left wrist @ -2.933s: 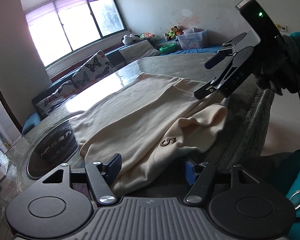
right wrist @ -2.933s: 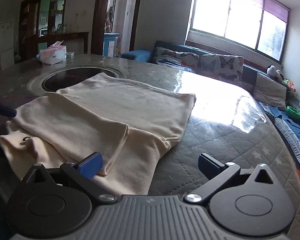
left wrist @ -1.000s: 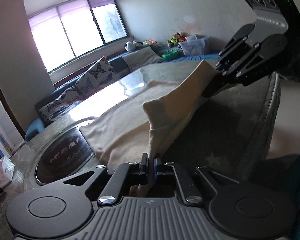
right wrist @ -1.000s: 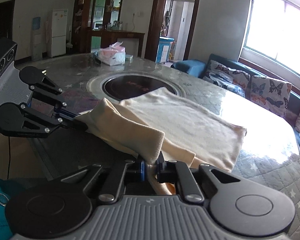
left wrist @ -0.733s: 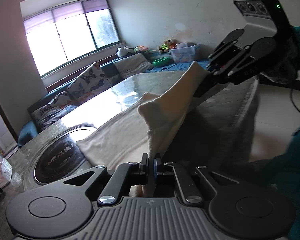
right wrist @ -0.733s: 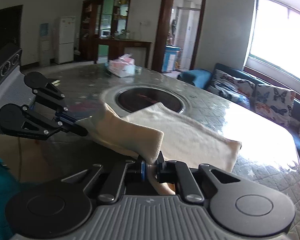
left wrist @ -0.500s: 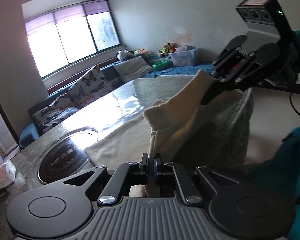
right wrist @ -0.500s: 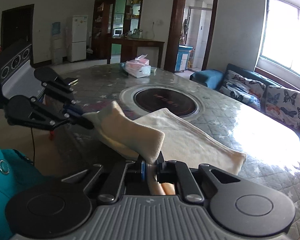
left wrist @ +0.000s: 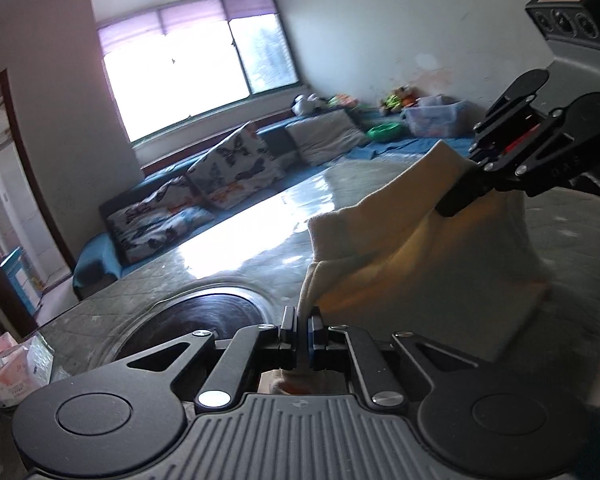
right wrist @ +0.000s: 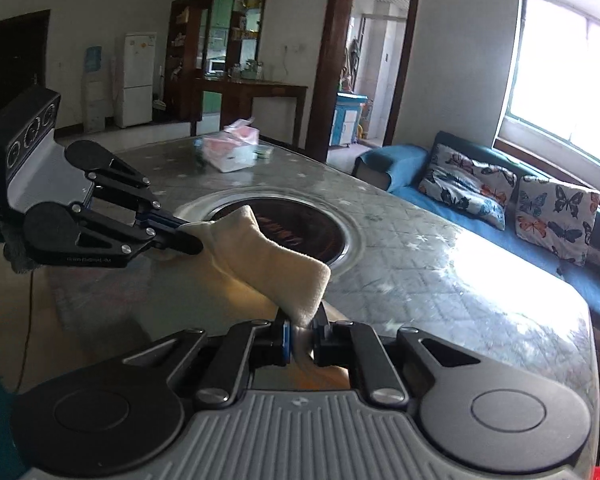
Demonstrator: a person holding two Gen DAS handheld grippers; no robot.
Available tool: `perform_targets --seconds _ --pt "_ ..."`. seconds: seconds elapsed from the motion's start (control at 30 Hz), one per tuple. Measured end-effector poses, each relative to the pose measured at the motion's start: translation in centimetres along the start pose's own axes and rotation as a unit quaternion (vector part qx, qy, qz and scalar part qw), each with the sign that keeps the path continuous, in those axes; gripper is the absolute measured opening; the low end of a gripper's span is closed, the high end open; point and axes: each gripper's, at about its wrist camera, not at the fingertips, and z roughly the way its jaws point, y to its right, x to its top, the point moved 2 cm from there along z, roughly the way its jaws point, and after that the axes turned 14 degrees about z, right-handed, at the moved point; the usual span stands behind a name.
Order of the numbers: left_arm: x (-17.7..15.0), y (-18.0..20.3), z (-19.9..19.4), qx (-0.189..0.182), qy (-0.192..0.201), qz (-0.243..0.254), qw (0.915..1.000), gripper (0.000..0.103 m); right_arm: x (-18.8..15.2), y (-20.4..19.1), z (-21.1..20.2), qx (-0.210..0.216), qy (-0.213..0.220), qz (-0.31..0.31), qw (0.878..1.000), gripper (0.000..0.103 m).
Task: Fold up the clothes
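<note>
Hanging between them, the cream garment [left wrist: 416,248] is clenched by both left gripper [left wrist: 303,330] and right gripper [right wrist: 302,334] above the table [right wrist: 440,276].

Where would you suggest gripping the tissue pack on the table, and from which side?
Grip the tissue pack across its two long side walls, coming down from above. It lies flat on the table, tissue sticking out on top, so pinch below that. Both grippers are presently shut on the cream garment.
</note>
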Motion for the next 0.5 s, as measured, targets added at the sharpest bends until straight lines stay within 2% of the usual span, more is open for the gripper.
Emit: perform_targets --seconds 0.13,0.27,0.3,0.37,0.4,0.47,0.5 --pt "-0.4 -0.9 5.4 0.011 -0.045 -0.015 0.9988 0.005 1.3 2.4 4.9 -0.019 -0.022 0.011 1.000 0.009" --pt "-1.3 -1.1 9.0 0.015 -0.079 -0.044 0.9958 0.008 0.5 4.4 9.6 -0.050 -0.042 0.056 0.996 0.011" --pt "-1.5 -1.1 9.6 0.014 -0.085 -0.050 0.9950 0.010 0.2 4.9 10.6 -0.057 -0.046 0.071 0.995 0.016" --pt "-2.0 -1.0 10.4 0.018 -0.097 -0.056 0.9936 0.014 -0.6 5.9 12.0 -0.067 -0.053 0.101 0.991 0.017" --pt "-2.1 -1.1 10.4 0.021 -0.100 -0.057 0.9932 0.019 -1.0 6.2 12.4 -0.076 -0.053 0.110 0.990 0.023" --pt "-2.2 -1.4 10.3 0.031 -0.104 -0.061 0.9922 0.027 -1.3 6.5 11.8 -0.080 -0.046 0.120 0.989 0.026" --pt "-2.1 -1.6 10.1 0.036 -0.104 -0.065 0.9918 0.028 -1.4 6.7 11.5 -0.081 -0.043 0.125 0.988 0.027"
